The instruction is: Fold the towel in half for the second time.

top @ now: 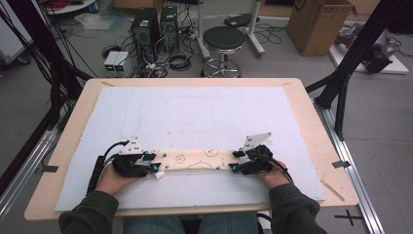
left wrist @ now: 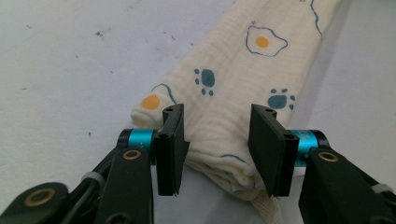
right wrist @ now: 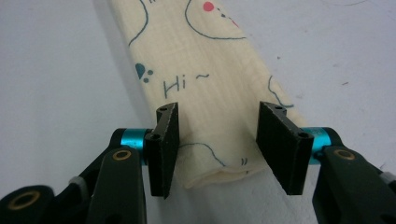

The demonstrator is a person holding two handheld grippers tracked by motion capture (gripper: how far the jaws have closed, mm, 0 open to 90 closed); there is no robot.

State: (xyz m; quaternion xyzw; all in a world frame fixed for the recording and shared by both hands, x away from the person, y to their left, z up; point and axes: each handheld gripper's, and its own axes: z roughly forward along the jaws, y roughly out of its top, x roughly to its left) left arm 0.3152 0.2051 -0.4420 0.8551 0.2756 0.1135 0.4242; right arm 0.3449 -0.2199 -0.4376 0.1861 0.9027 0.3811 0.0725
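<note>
A cream cloth (top: 195, 159), printed with fried eggs, blue paw prints and line drawings, lies folded into a long narrow strip across the near part of the white mat (top: 195, 107). My left gripper (top: 155, 163) is at the strip's left end. In the left gripper view its jaws (left wrist: 217, 116) straddle the folded end of the cloth (left wrist: 233, 60) without pinching it. My right gripper (top: 235, 161) is at the right end. In the right gripper view its jaws (right wrist: 217, 126) stand apart around the cloth (right wrist: 196, 51), with a gap on one side. Both grippers rest low on the mat.
The mat covers most of a light wooden table (top: 311, 126). Beyond the far edge, on the floor, stand a black stool (top: 223, 39), computer towers (top: 146, 27) with cables, and a cardboard box (top: 316, 24). Black frame posts rise at both sides.
</note>
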